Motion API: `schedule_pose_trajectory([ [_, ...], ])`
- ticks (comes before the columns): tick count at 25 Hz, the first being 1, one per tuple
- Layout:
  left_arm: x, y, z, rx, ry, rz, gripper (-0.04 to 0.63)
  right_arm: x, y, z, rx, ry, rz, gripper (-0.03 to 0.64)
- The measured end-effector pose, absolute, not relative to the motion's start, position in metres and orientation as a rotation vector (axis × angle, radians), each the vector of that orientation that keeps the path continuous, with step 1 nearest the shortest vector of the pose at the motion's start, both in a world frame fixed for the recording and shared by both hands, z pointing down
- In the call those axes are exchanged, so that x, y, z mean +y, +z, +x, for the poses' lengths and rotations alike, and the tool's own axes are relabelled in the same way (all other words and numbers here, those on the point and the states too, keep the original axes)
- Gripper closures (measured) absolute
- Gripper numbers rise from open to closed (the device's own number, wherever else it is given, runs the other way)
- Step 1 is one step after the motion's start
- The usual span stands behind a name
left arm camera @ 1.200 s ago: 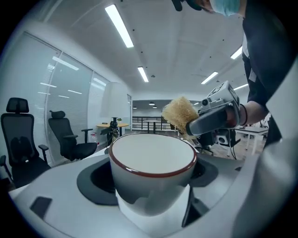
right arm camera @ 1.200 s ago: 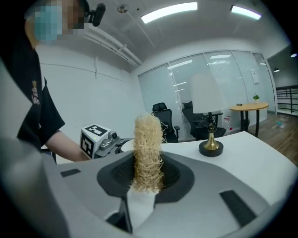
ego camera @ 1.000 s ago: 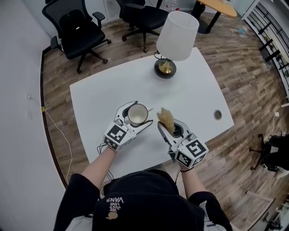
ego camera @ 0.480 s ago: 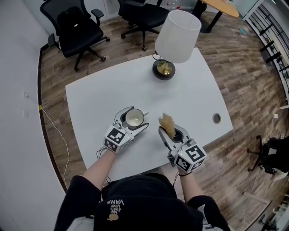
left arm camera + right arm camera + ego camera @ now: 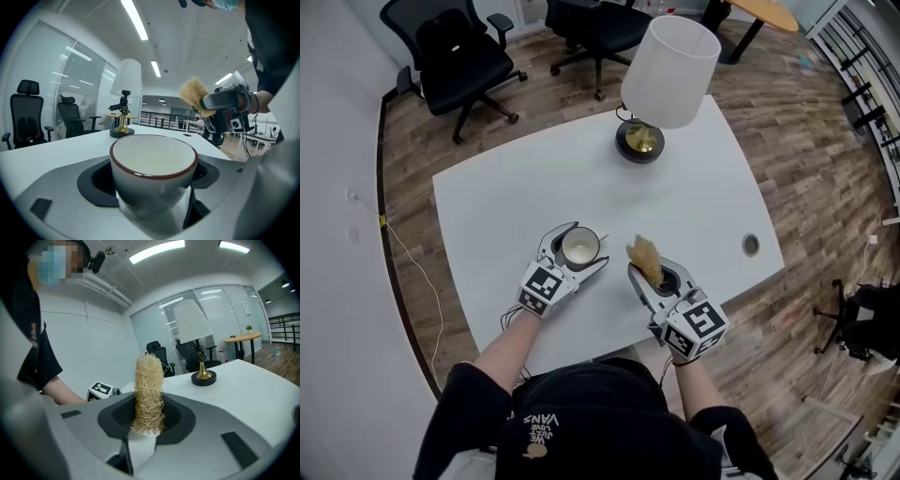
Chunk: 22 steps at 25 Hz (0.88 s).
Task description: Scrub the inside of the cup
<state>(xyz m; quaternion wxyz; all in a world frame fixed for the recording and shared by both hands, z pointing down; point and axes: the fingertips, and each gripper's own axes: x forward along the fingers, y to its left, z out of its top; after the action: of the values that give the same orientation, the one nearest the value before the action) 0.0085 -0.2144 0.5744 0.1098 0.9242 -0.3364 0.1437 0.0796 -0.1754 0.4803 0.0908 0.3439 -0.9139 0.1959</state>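
A white cup [image 5: 580,247] with a dark red rim sits upright between the jaws of my left gripper [image 5: 578,248], which is shut on it over the white table [image 5: 534,192]. In the left gripper view the cup [image 5: 153,171] fills the middle and its inside looks bare. My right gripper [image 5: 647,265] is shut on a tan loofah scrubber [image 5: 646,256] that stands up out of the jaws, a short way right of the cup. The scrubber [image 5: 149,393] rises straight between the jaws in the right gripper view. Scrubber and cup are apart.
A table lamp [image 5: 659,80] with a white shade and a black and brass base stands at the far middle of the table. A cable hole [image 5: 751,245] sits near the right edge. Black office chairs [image 5: 450,56] stand on the wood floor beyond.
Both grippers have stayed close together with hardly any shift; the scrubber has tilted slightly. The head view has drifted a little.
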Motion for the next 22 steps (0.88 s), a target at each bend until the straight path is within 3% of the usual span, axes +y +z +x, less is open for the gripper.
schedule_pose_trajectory([
  [22,-0.208,0.538,-0.002,-1.018,0.368,2.815,0.183,-0.170,0.464,0.078,-2.728,0.547,1.065,0.522],
])
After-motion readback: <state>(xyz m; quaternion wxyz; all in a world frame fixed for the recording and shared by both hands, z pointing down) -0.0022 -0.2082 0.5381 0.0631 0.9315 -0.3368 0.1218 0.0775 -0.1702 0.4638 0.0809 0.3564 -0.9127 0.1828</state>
